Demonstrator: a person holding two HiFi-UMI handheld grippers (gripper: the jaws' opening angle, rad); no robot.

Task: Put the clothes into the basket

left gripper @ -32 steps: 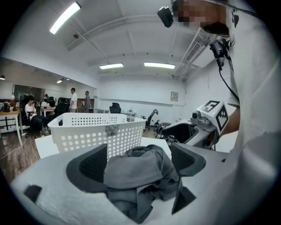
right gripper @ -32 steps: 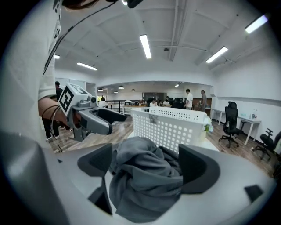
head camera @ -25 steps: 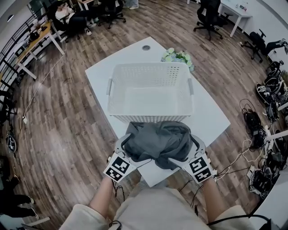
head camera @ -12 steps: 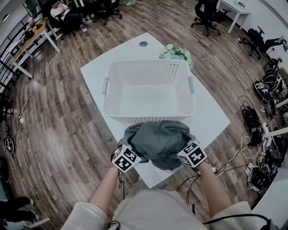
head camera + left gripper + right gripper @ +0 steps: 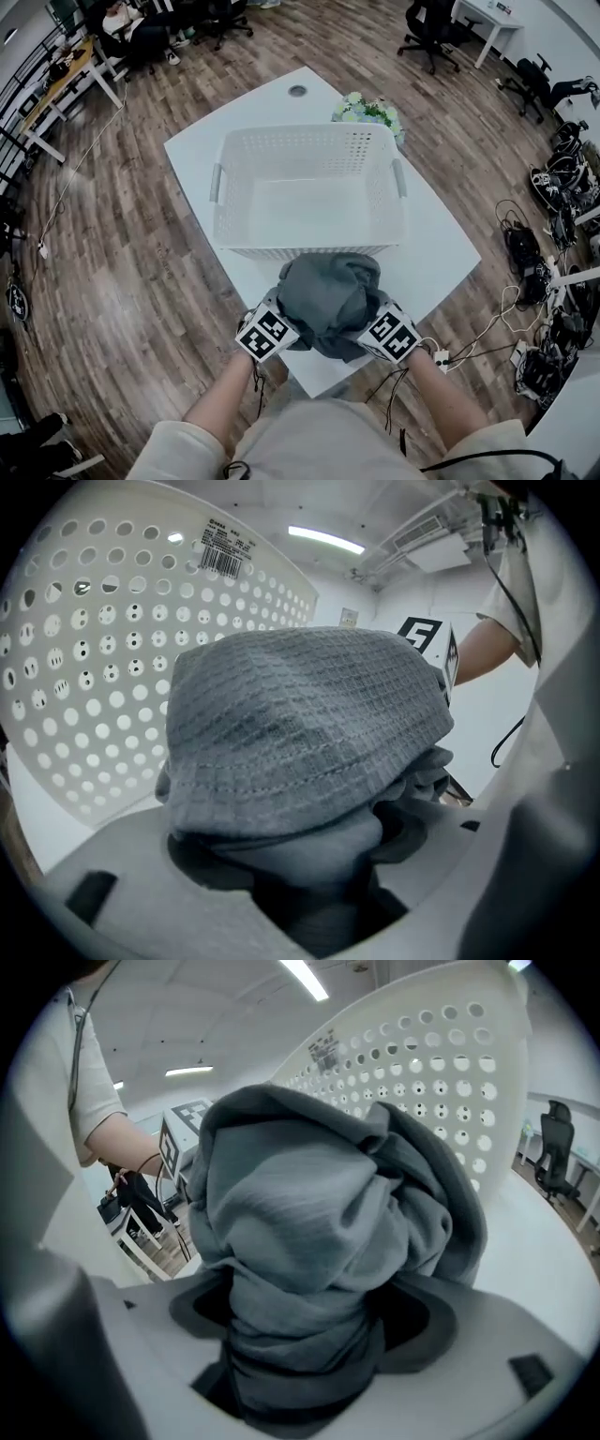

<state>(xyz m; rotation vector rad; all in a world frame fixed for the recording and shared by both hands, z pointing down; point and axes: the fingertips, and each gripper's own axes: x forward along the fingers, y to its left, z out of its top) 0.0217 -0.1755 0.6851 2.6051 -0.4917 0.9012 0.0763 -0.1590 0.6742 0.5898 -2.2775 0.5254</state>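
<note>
A bundle of grey clothes (image 5: 328, 292) lies at the near edge of the white table (image 5: 441, 253), just in front of the empty white perforated basket (image 5: 309, 251). My left gripper (image 5: 286, 317) pinches the bundle's left side and my right gripper (image 5: 367, 317) its right side. Both pairs of jaws are closing, with cloth bunched between them. In the left gripper view a waffle-knit fold (image 5: 300, 724) fills the jaws (image 5: 309, 883), with the basket wall (image 5: 75, 667) behind. The right gripper view shows smooth grey fabric (image 5: 319, 1232) squeezed in the gripper (image 5: 300, 1354).
A bunch of pale flowers (image 5: 367, 112) sits on the table behind the basket's far right corner. Office chairs (image 5: 427, 28) stand on the wood floor beyond. Cables and gear (image 5: 553, 281) lie on the floor at the right.
Both grippers have moved inward toward each other and squeezed the grey clothes into a narrower, taller bundle. The basket has not moved.
</note>
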